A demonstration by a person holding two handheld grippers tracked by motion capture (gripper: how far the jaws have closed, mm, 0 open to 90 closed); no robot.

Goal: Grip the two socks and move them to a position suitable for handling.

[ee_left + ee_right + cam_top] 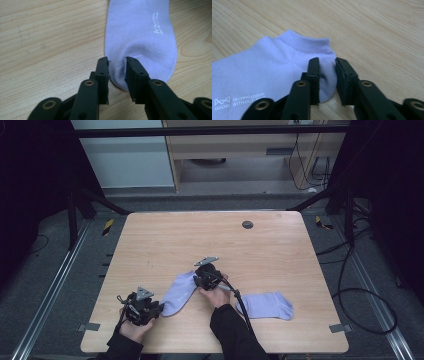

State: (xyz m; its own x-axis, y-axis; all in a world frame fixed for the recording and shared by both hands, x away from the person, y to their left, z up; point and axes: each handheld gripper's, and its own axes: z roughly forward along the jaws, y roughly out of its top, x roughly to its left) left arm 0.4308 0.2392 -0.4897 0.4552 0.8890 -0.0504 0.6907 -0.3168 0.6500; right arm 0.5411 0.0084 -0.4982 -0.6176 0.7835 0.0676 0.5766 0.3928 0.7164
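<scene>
Pinched at opposite ends, toe in the left claw (117,65) and heel by the cuff in the right claw (327,65), probably so as to lift the sock (180,292) flat and carry it off the desk (165,240) toward its mate (265,305). Pale lilac, ankle-cut, ribbed cuff, small white lettering, lying near the desk's front edge.

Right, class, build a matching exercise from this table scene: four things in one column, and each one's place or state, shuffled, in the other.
Things
1. left gripper
2. right gripper
3. loose sock
4. dark disc

Places or states
a. on the far side of the table
b. shut on the held sock at its cuff end
c. lying flat, untouched, towards the table's right
d. shut on the held sock's toe

Pairs: 1-d, 2-b, 3-c, 4-a
</scene>
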